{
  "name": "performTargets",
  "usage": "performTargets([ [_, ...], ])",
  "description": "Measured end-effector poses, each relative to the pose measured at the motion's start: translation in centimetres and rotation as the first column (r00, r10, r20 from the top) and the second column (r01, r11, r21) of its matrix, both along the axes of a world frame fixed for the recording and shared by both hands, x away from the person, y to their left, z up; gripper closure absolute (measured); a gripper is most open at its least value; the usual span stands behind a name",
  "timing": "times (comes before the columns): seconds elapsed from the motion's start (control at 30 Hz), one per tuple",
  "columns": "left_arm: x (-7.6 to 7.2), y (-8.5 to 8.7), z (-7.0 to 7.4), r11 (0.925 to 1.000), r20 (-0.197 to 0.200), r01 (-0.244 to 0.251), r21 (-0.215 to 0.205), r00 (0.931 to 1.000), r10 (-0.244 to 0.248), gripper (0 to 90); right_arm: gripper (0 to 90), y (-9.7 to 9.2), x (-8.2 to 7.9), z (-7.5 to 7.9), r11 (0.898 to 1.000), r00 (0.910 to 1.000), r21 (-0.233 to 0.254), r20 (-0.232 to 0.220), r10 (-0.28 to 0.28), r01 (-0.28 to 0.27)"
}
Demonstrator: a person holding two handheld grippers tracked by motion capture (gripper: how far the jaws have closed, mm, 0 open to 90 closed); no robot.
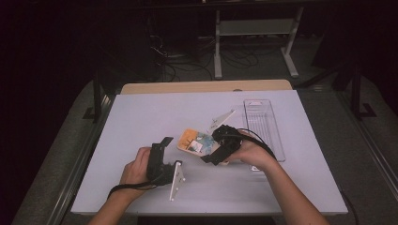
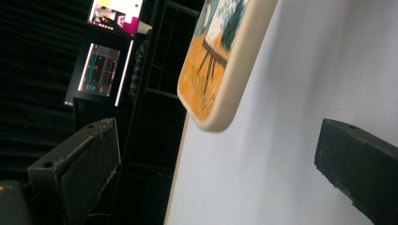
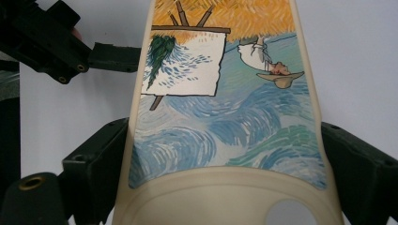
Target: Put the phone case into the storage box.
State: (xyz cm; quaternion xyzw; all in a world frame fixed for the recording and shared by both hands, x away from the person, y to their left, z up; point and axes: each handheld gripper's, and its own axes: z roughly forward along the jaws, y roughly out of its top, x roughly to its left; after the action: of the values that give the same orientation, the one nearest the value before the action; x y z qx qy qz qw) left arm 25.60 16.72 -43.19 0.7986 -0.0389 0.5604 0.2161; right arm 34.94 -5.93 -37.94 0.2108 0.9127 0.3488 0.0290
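While my right gripper apparently clamps the cream-edged painted phone case, my left gripper gapes wide beside it.

A clear plastic tray lies on the white table.

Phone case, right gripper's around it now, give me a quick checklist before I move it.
1. Phone case sits between the right gripper jaws: ok.
2. Jaws pressed firmly on its edges: cannot tell.
3. Left gripper open and off the case: ok.
4. Clear tray on the table has room: ok.
5. Cable clear of the case: cannot tell.
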Motion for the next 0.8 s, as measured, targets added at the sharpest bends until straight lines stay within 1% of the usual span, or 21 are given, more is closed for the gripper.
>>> performTargets([
  [0.1,0.0,0.0,0.0,1.0,0.014,-0.001,0.007,0.9999,0.001,0.0,10.0,0.4,0.1,0.1,1.0,1.0,0.004,-0.001,0.001,-0.001],
  [0.13,0.0,0.0,0.0,1.0,0.015,-0.002,0.008,0.9999,0.002,0.0,9.9,0.6,0.2,0.2,1.0,1.0,0.011,-0.008,0.002,-0.002],
  [0.17,0.0,0.0,0.0,0.9999,0.02,-0.002,0.01,0.9998,0.002,0.0,9.9,1.0,0.3,0.4,1.0,0.9999,0.012,-0.004,0.012,-0.012],
  [0.23,0.1,0.0,0.0,0.9999,0.027,-0.006,0.012,0.9996,0.006,0.0,9.9,1.2,0.3,0.5,1.0,0.9998,0.015,-0.009,0.017,-0.017],
  [0.27,0.1,0.1,0.0,0.9999,0.033,-0.009,0.01,0.9994,0.009,0.0,9.9,1.4,0.4,0.5,0.999,0.9995,0.013,0.006,0.03,-0.031],
  [0.3,0.1,0.1,-0.1,0.9999,0.037,-0.01,0.011,0.9993,0.01,0.0,9.9,1.6,0.4,0.5,0.999,0.9994,0.017,0.011,0.033,-0.033],
  [0.5,-0.1,-0.1,-0.2,0.9997,0.064,-0.013,0.022,0.9979,0.011,0.0,9.9,1.8,0.2,0.6,0.999,0.9993,0.021,0.016,0.033,-0.033],
  [0.57,-0.2,-0.1,-0.2,0.9995,0.08,-0.017,0.026,0.9967,0.015,0.0,9.9,1.9,0.0,0.6,0.999,0.9994,0.024,0.016,0.032,-0.032],
  [0.63,-0.3,-0.2,-0.3,0.9997,0.087,-0.01,0.022,0.9962,0.008,0.9,9.9,2.0,-0.2,0.7,0.999,0.9996,0.026,0.008,0.026,-0.026],
  [0.67,-0.4,-0.2,-0.3,0.9996,0.098,-0.008,0.029,0.9952,0.006,3.3,9.9,2.0,-0.2,0.6,0.999,0.9992,0.025,0.019,0.035,-0.035],
  [0.8,-0.7,-0.4,-0.4,0.9993,0.12,-0.001,0.037,0.9927,-0.003,5.6,9.9,2.1,-0.3,0.4,0.999,0.9993,0.021,0.019,0.033,-0.034],
])
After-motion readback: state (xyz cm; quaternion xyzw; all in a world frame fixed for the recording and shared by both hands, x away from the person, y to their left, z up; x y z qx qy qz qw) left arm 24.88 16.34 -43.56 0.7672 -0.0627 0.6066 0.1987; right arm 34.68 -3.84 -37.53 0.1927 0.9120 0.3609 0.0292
